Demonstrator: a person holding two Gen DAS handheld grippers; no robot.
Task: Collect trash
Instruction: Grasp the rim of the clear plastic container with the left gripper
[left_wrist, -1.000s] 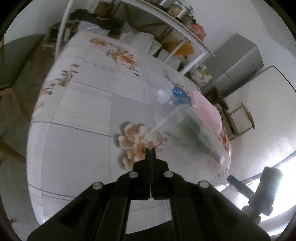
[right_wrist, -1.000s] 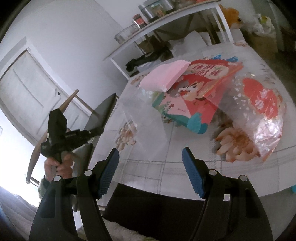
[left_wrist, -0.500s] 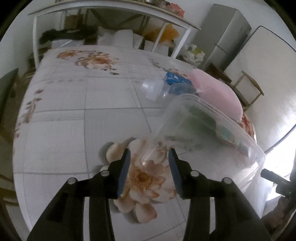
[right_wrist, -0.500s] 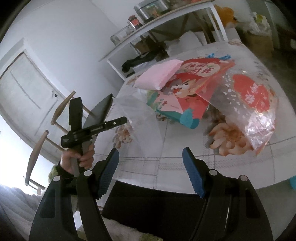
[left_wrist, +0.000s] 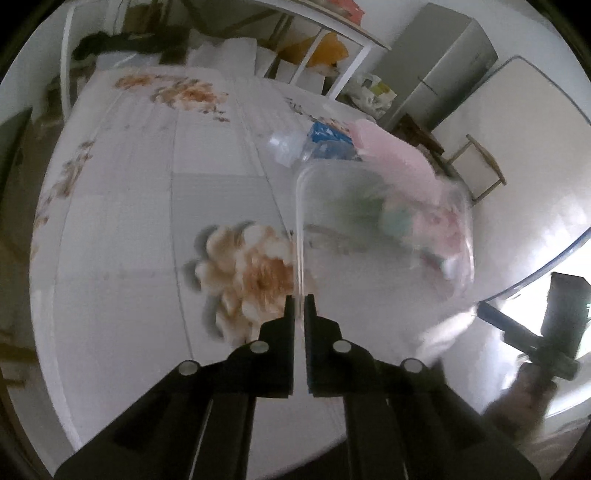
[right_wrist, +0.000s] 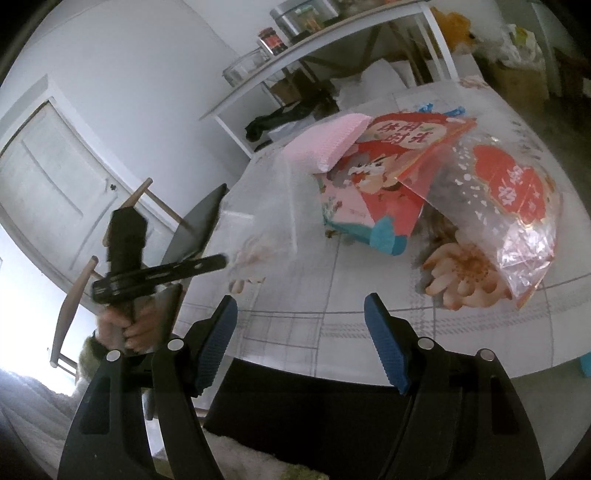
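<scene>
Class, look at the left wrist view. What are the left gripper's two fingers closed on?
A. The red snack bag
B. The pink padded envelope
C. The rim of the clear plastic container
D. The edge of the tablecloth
C: the left gripper has its fingers nearly together, with the thin rim of the clear plastic container running down into the narrow gap between them.

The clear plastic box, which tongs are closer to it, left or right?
Left. The left tongs are pinched on the clear plastic box rim; the right tongs hang open, back from it.
</scene>
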